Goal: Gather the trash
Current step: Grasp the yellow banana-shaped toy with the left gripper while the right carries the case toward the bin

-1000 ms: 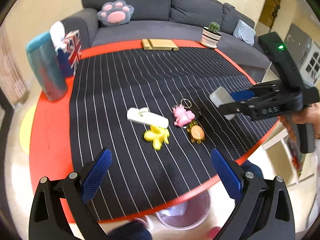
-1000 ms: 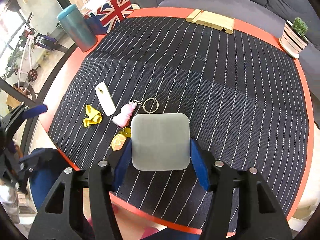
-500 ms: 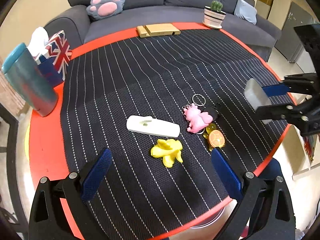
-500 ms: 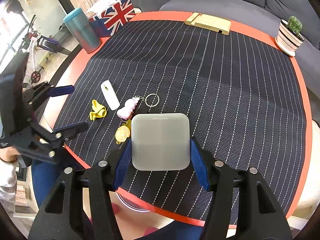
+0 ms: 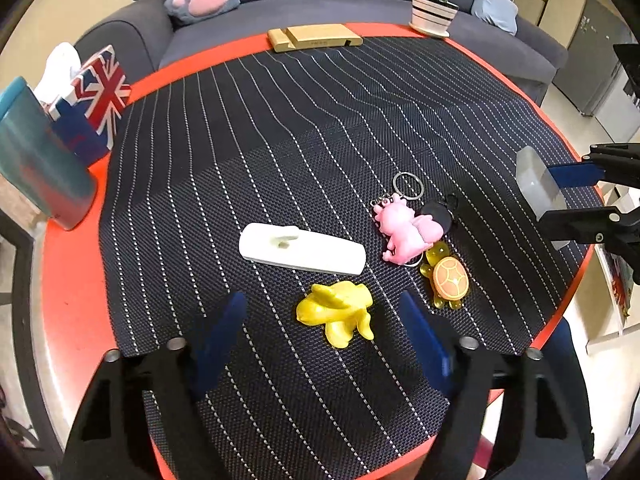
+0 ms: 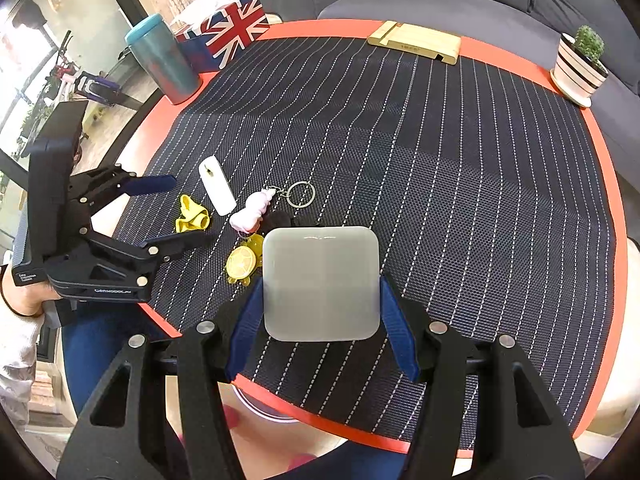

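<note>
Black-and-white pinstriped matting (image 5: 320, 128) covers the round red table (image 5: 68, 288), and most of the clutter sits at its near edge. Starting at nine o'clock in the left wrist view, a teal tumbler (image 5: 36, 160) stands on the red rim, with a Union Jack tissue box (image 5: 94, 100) just beside it toward ten o'clock. Near the centre lies a flat white plastic piece (image 5: 302, 249), and touching distance below it, toward six o'clock, is a crumpled yellow balloon scrap (image 5: 340, 312). The left gripper (image 5: 320, 328) hangs over that scrap with its blue pads either side of it and clear of it; its jaws have just been closing and now stand at a middling width, gripping nothing. To the right, around four o'clock, a pink figure keychain (image 5: 406, 232) lies against an orange-shelled turtle charm (image 5: 450, 278). At twelve o'clock a wooden stand (image 5: 314, 38) rests on the far rim, and a potted cactus (image 5: 434, 12) sits toward one o'clock. At three o'clock the right gripper (image 6: 320, 312) reaches in, its pads pressed on the two sides of a grey rounded-square container (image 6: 320, 282), held above the table's near edge. In the right wrist view a sleeved hand (image 6: 24, 300) carries the left gripper at nine o'clock.
</note>
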A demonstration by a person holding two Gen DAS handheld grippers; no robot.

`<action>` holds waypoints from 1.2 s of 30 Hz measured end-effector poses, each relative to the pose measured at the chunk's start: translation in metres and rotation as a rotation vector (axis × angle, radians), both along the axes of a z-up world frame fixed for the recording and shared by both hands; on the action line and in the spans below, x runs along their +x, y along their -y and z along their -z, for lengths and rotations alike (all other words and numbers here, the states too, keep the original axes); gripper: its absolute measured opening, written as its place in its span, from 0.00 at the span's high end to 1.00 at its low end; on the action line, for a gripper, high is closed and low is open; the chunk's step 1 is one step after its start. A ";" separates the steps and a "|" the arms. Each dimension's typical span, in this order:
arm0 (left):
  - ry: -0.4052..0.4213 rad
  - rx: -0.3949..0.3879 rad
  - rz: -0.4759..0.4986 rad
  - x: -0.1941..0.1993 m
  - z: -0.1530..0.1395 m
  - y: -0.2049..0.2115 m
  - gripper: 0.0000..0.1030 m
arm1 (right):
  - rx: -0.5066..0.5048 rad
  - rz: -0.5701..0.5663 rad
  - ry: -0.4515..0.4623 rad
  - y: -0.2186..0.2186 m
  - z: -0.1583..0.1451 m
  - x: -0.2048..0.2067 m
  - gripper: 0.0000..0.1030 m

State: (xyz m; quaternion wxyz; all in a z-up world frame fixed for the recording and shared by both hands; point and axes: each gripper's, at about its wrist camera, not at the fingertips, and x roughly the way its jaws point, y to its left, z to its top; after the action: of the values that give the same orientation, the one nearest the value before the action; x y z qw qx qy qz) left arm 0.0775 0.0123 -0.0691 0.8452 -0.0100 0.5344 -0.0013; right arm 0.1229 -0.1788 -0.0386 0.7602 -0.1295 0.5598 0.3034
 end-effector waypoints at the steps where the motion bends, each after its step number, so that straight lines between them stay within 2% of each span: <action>1: -0.003 -0.001 0.000 0.000 0.001 0.000 0.40 | 0.000 -0.001 0.000 0.000 0.000 0.000 0.44; 6: -0.026 -0.022 0.009 0.002 0.006 0.000 0.62 | 0.001 -0.001 -0.002 -0.001 0.001 0.000 0.44; 13: -0.007 -0.022 0.010 -0.002 0.003 0.001 0.62 | 0.003 0.000 0.004 -0.002 0.001 -0.001 0.44; 22: 0.054 -0.017 0.031 -0.021 -0.024 0.009 0.62 | 0.017 0.001 0.029 0.001 -0.009 -0.013 0.44; 36: 0.182 -0.020 0.094 -0.075 -0.071 0.041 0.62 | 0.053 -0.035 0.102 0.009 -0.038 -0.073 0.44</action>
State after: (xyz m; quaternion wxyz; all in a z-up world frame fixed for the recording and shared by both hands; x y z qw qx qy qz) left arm 0.0029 -0.0289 0.0018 0.8890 0.0069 0.4554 -0.0470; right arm 0.0500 -0.1882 -0.0010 0.7854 -0.1340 0.5098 0.3243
